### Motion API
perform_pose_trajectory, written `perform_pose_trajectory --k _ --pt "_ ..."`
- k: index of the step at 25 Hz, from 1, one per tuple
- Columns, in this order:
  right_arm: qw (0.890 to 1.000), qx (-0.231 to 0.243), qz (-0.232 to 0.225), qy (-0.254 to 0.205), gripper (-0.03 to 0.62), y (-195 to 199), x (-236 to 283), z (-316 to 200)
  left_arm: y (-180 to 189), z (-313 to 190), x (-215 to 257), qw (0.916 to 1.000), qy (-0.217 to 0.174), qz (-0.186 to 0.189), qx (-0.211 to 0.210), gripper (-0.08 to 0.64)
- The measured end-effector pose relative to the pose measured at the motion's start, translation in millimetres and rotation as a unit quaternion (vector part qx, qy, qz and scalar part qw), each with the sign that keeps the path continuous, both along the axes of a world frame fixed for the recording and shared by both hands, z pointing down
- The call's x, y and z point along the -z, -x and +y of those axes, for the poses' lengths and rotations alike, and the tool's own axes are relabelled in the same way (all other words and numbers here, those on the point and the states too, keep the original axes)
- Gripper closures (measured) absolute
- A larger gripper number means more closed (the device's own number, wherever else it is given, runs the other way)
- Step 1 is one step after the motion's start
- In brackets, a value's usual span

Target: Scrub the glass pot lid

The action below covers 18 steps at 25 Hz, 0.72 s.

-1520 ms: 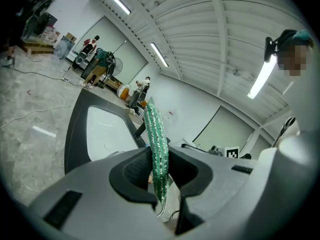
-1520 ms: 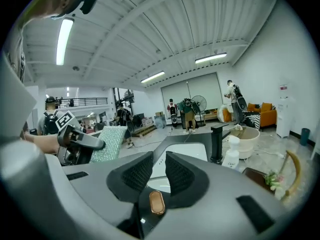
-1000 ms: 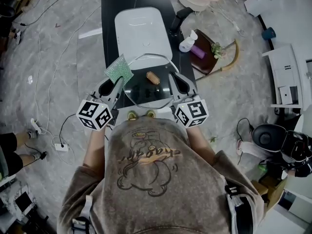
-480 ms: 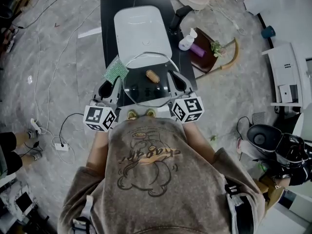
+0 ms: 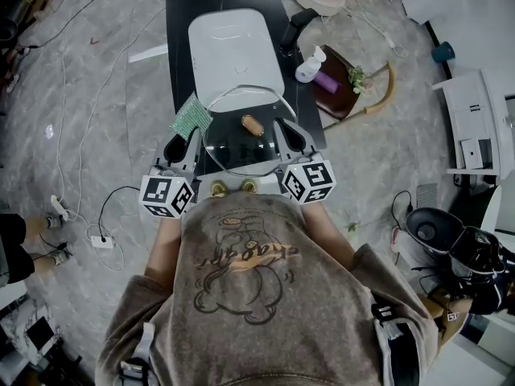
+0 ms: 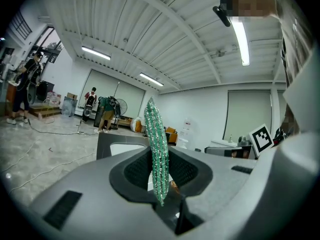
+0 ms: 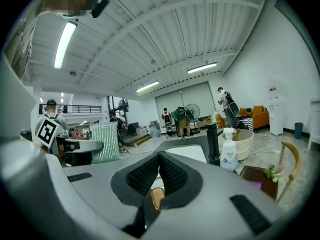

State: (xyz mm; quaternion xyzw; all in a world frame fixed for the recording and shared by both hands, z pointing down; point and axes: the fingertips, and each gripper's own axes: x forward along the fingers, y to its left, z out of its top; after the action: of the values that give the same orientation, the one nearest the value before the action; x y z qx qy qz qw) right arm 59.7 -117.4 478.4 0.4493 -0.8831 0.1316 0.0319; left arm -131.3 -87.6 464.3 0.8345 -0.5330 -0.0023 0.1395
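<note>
The glass pot lid (image 5: 233,145) sits between the two claws at the near end of the counter (image 5: 181,22), its far edge overlapping the near end of the white sink (image 5: 233,51). It is a round pane of clear glass that reads dark against what lies under it, ringed by a thin bright metal rim, with a small brown knob (image 5: 253,125) on top. The left claw (image 6: 160,176) grips a glittery green scrub pad (image 6: 156,139), which stands upright and edge-on between the black ribbed pads, just beside the lid's left rim. The right claw (image 7: 159,171) is closed, its pads meeting at the lid's right rim, with the knob showing low in the gap beneath them; whether it pinches the rim cannot be told. The counter is dark, with a black tap (image 5: 294,30) and a white pump bottle (image 5: 308,69) to the right of the sink. The floor (image 5: 88,95) is grey marbled stone strewn with cables, and the hall beyond is wide, with a white ribbed ceiling, strip lights and people standing far off by a fan
</note>
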Motion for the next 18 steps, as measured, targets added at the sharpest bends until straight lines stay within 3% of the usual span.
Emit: perform_pose_trajectory --k 18 --pt "1.000 0.011 0.006 -0.001 0.566 5.4 -4.0 -2.0 5.6 -2.2 -9.0 0.9998 0.019 -0.004 0.006 0.474"
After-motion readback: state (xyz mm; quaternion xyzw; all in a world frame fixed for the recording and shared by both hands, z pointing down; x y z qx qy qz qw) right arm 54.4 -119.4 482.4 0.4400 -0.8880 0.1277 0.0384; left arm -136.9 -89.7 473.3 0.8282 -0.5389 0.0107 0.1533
